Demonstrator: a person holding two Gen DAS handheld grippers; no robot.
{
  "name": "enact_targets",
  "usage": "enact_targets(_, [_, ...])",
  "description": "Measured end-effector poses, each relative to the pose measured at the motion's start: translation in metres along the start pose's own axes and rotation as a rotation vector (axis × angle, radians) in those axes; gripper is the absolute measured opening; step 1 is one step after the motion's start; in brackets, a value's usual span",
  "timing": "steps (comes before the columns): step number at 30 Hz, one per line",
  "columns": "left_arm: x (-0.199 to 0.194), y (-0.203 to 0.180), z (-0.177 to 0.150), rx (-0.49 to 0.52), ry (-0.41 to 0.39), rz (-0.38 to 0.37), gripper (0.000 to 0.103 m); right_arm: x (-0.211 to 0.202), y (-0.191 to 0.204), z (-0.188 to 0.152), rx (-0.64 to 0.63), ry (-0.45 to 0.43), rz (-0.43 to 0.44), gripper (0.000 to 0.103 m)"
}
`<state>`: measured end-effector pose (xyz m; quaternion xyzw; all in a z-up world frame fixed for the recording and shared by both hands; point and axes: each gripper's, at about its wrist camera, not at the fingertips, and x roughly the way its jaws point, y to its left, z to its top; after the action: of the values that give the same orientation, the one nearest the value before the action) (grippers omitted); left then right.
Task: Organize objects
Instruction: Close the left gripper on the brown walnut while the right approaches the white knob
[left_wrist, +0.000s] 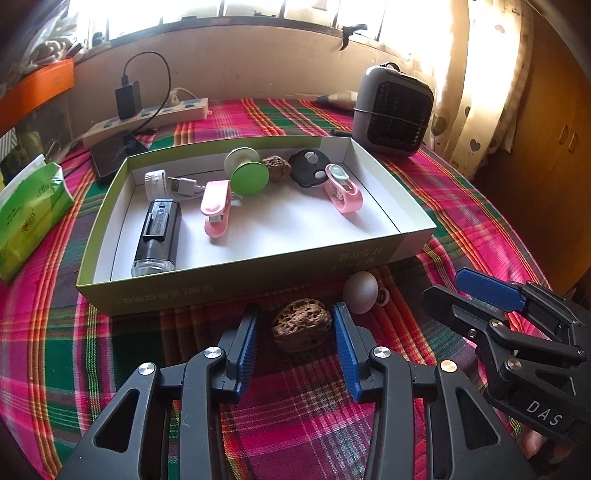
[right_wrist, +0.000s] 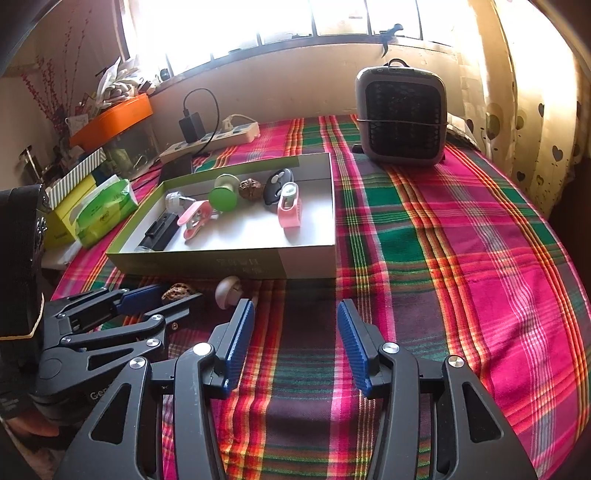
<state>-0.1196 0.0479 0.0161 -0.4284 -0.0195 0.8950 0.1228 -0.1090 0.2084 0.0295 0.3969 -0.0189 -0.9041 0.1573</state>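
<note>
Left wrist view: the left gripper (left_wrist: 295, 332) stands wide open and holds nothing. The brown, pitted, walnut-like nut (left_wrist: 301, 324) lies on the plaid tablecloth (left_wrist: 295, 424) directly between the two blue pads, clear of both, its long axis crosswise to the fingers. The shallow green-and-white cardboard tray (left_wrist: 236, 273) sits just beyond it. A pale egg-shaped object (left_wrist: 360, 291) lies beside the nut, to its right. The right gripper (left_wrist: 476, 295) is open and empty, off to the right.

Right wrist view: the right gripper (right_wrist: 295, 321) brackets only bare cloth. The nut (right_wrist: 178, 291) lies to its left, inside the left gripper (right_wrist: 162, 293). Judgement: the left gripper is nearer and need only close.
</note>
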Motion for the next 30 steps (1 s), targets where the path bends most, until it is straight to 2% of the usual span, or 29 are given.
enact_targets(3, [-0.001, 0.003, 0.0, -0.01, 0.0, 0.008, 0.038, 0.003, 0.002, 0.0, -0.005, 0.008, 0.0, 0.048])
enact_targets(8, [-0.002, 0.009, -0.001, -0.025, -0.004, 0.01, 0.03, 0.004, 0.006, 0.0, -0.011, 0.014, 0.001, 0.048])
enact_targets(26, [-0.014, 0.039, -0.009, -0.073, -0.015, 0.061, 0.03, 0.025, 0.039, 0.007, -0.079, 0.056, 0.034, 0.048])
enact_targets(30, [-0.015, 0.043, -0.01, -0.083, -0.018, 0.061, 0.03, 0.031, 0.045, 0.009, -0.098, 0.068, 0.02, 0.048])
